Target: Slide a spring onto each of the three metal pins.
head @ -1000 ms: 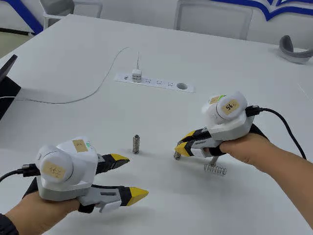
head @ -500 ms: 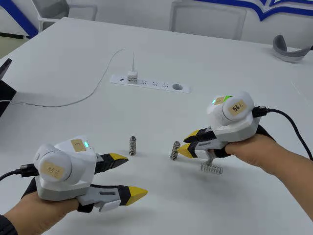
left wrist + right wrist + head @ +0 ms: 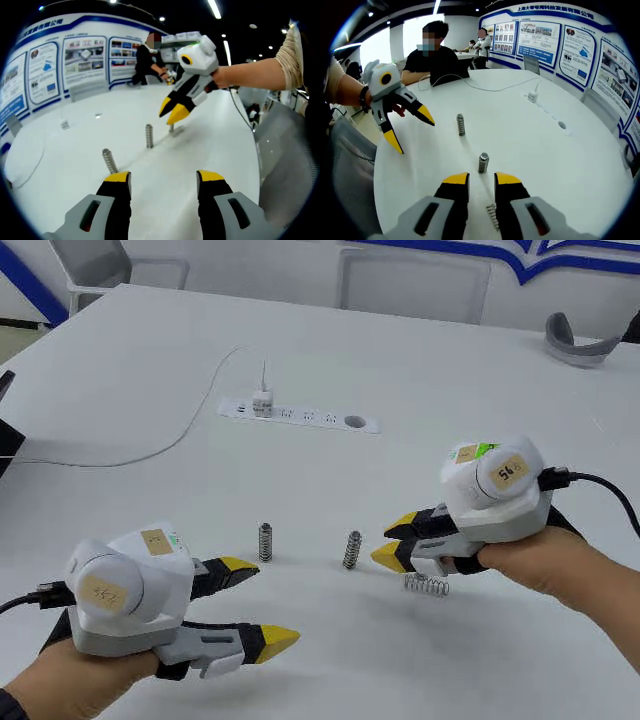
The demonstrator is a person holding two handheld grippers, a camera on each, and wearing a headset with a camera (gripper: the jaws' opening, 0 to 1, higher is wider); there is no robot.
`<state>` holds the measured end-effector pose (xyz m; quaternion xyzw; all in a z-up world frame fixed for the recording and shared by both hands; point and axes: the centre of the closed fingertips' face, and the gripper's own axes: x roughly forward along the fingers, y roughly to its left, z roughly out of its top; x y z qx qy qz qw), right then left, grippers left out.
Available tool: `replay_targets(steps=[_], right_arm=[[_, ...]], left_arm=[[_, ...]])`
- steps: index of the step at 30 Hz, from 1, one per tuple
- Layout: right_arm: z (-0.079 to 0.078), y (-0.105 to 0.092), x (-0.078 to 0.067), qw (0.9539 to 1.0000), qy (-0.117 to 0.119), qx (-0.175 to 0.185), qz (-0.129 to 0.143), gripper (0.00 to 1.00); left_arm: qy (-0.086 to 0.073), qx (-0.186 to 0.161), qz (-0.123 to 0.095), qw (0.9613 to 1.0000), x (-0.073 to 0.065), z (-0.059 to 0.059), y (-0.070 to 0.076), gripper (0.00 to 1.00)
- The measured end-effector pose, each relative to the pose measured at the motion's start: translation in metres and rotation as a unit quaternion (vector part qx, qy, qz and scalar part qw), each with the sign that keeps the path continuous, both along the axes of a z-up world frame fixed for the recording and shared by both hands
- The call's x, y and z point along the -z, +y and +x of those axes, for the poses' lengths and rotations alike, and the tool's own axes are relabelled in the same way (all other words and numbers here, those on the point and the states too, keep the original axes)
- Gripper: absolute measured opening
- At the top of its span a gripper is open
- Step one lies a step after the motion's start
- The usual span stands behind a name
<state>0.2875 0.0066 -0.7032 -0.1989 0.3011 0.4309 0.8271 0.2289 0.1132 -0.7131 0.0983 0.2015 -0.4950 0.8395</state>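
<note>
On the table (image 3: 150, 370), the left pin (image 3: 265, 542) and right pin (image 3: 352, 549) stand side by side, well in from its edges. A loose spring (image 3: 427, 585) lies right of them, slightly nearer the front edge. A power strip (image 3: 298, 415) lies behind, toward the far edge.

Showroom-like office: wall display panels (image 3: 555, 37), white table (image 3: 330, 370), power strip (image 3: 298, 414).
</note>
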Motion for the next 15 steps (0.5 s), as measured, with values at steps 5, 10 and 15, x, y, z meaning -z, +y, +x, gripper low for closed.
replay_targets(steps=[5,10,15], right_arm=[[-0.006,-0.008,-0.001,1.0000,-0.002,0.005,0.000,0.21],[-0.012,-0.015,-0.002,0.9999,-0.004,0.011,0.003,0.21],[-0.017,-0.022,-0.004,0.9998,-0.008,0.018,0.006,0.21]], left_arm=[[-0.001,0.002,0.001,1.0000,-0.001,0.000,-0.001,0.53],[-0.003,0.005,0.001,1.0000,-0.003,-0.002,-0.005,0.54],[-0.005,0.006,0.002,1.0000,-0.004,-0.001,-0.005,0.53]])
